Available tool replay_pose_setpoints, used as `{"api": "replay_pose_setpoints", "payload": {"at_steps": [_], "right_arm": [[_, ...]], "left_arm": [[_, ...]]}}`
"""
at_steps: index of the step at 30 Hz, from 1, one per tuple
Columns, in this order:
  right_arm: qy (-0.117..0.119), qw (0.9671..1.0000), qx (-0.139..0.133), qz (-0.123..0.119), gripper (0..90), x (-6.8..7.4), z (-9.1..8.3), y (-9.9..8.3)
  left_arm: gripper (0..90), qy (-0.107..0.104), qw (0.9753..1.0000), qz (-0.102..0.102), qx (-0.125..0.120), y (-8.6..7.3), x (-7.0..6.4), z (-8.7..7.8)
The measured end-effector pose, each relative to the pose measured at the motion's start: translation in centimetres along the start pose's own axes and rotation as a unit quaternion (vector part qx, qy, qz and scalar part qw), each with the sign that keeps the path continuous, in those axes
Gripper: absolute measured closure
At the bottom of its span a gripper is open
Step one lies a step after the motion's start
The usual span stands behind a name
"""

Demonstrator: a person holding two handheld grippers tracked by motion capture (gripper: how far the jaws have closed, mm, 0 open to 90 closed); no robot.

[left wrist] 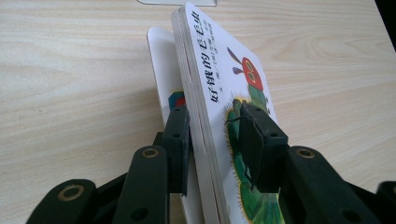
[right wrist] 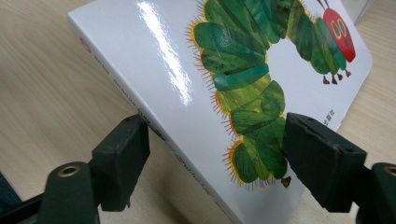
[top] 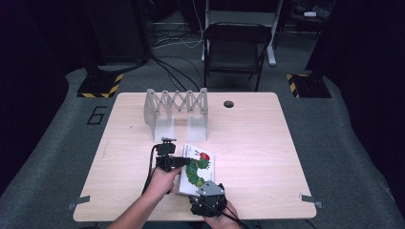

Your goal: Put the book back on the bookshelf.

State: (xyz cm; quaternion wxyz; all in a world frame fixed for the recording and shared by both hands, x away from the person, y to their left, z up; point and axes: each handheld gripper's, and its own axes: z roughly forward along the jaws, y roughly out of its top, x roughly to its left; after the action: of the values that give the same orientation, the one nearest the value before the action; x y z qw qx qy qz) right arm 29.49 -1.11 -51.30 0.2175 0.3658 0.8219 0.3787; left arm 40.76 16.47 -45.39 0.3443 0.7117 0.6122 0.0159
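A white board book (top: 202, 158) with a green caterpillar on its cover lies near the table's front edge, its left side lifted. My left gripper (top: 183, 162) comes in from the left and is shut on the book (left wrist: 210, 60); one jaw presses the cover, the other sits under the upper pages, above a lower leaf. My right gripper (top: 204, 185) is at the book's near end. It stands open, its jaws wide on either side of the tilted book (right wrist: 154, 70). One jaw is beside the spine and one over the caterpillar.
A white accordion-style rack (top: 176, 109) stands upright on the table (top: 258, 143) behind the book. A cable hole (top: 228, 103) is at the back. A black folding chair (top: 236, 45) stands beyond the table.
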Motion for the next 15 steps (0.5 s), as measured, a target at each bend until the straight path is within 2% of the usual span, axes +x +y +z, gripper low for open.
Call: {"api": "replay_pose_setpoints", "payload": {"at_steps": [2,3,5,6,10,12,13,15], "right_arm": [[-0.002,1.0000,-0.002,-0.009,27.5,0.1,-0.1,-0.1],[-0.009,0.9997,-0.003,-0.023,28.9,0.1,-0.1,-0.1],[-0.010,0.9998,-0.004,-0.018,31.7,0.3,-0.2,-0.1],[-0.014,0.9995,-0.006,-0.029,34.1,0.4,-0.3,-0.1],[-0.015,0.9989,-0.014,-0.042,40.1,0.5,-0.6,-0.2],[-0.017,0.9988,-0.017,-0.043,43.3,0.5,-0.8,-0.2],[-0.020,0.9982,-0.020,-0.053,45.3,0.5,-0.9,-0.2],[-0.020,0.9980,-0.024,-0.054,47.6,0.6,-1.1,-0.3]], "left_arm": [[64.6,-0.001,1.0000,0.000,0.003,0.1,0.0,0.0],[64.6,-0.001,1.0000,0.000,0.001,0.1,-0.1,0.1],[64.8,-0.002,1.0000,-0.002,0.000,0.2,-0.1,0.1],[64.9,-0.005,1.0000,-0.001,0.001,0.3,-0.1,0.1],[65.5,-0.010,1.0000,0.001,0.002,0.6,-0.3,0.1],[65.9,-0.017,0.9998,-0.008,0.001,0.7,-0.5,0.0],[65.6,-0.019,0.9998,-0.004,0.001,0.8,-0.5,0.0],[64.9,-0.033,0.9994,-0.015,-0.001,1.0,-0.6,-0.1]]}}
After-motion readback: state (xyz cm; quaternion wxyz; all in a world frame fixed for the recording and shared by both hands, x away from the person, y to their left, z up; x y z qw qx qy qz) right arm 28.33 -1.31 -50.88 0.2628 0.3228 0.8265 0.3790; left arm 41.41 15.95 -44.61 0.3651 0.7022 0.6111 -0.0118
